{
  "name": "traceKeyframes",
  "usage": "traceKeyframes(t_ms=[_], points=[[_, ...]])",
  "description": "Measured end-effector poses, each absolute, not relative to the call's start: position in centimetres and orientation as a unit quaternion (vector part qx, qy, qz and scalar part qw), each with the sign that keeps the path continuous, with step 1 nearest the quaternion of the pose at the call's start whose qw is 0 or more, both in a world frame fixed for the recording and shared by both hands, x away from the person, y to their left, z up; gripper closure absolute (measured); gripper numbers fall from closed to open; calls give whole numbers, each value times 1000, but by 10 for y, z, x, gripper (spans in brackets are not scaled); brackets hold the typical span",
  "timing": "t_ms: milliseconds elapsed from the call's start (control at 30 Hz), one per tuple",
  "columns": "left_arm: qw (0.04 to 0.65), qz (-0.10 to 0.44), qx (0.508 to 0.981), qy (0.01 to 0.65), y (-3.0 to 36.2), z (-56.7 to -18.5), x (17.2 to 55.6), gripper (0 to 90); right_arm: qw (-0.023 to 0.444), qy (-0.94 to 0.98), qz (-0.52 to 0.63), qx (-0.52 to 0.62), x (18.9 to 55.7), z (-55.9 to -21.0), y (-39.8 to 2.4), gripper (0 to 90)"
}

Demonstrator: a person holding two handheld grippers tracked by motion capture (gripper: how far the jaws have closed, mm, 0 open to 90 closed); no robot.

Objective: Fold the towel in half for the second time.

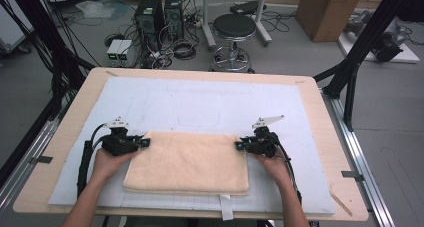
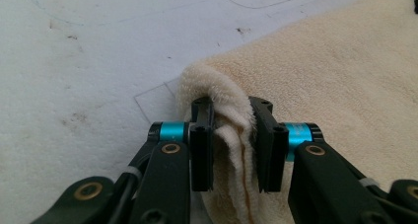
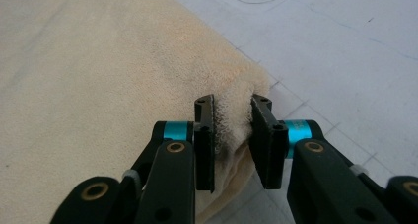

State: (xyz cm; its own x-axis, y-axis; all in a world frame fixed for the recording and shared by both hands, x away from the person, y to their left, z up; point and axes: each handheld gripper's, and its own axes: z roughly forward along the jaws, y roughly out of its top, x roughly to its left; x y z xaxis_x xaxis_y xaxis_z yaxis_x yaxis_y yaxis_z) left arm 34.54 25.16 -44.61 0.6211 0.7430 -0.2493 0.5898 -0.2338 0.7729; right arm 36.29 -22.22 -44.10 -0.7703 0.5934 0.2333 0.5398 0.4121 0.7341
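A folded cream towel point(image 1: 187, 162) lies on the white mat near the table's front edge. My left gripper point(image 1: 144, 142) is at the towel's far left corner, and in the left gripper view its jaws point(image 2: 231, 145) pinch the bunched corner of the towel point(image 2: 315, 71). My right gripper point(image 1: 239, 145) is at the far right corner. In the right gripper view its jaws point(image 3: 232, 140) squeeze that corner of the towel point(image 3: 98, 86) between the pads. Both grippers lie low on the mat, pointing inward at each other.
The white mat point(image 1: 200, 107) covers most of the wooden table point(image 1: 320, 112); a faint outline is drawn on it behind the towel. A strip of tape point(image 1: 226, 207) hangs at the front edge. A stool point(image 1: 233, 29), computers and cables stand on the floor beyond.
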Motion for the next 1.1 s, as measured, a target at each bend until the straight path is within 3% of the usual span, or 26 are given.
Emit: traceKeyframes(t_ms=[600,1100], points=[[488,143,746,430,247,-425,345,777,77,847,418,318,359,-408,-221,774],[481,179,715,474,234,-416,391,780,121,828,416,356,406,-391,-220,779]])
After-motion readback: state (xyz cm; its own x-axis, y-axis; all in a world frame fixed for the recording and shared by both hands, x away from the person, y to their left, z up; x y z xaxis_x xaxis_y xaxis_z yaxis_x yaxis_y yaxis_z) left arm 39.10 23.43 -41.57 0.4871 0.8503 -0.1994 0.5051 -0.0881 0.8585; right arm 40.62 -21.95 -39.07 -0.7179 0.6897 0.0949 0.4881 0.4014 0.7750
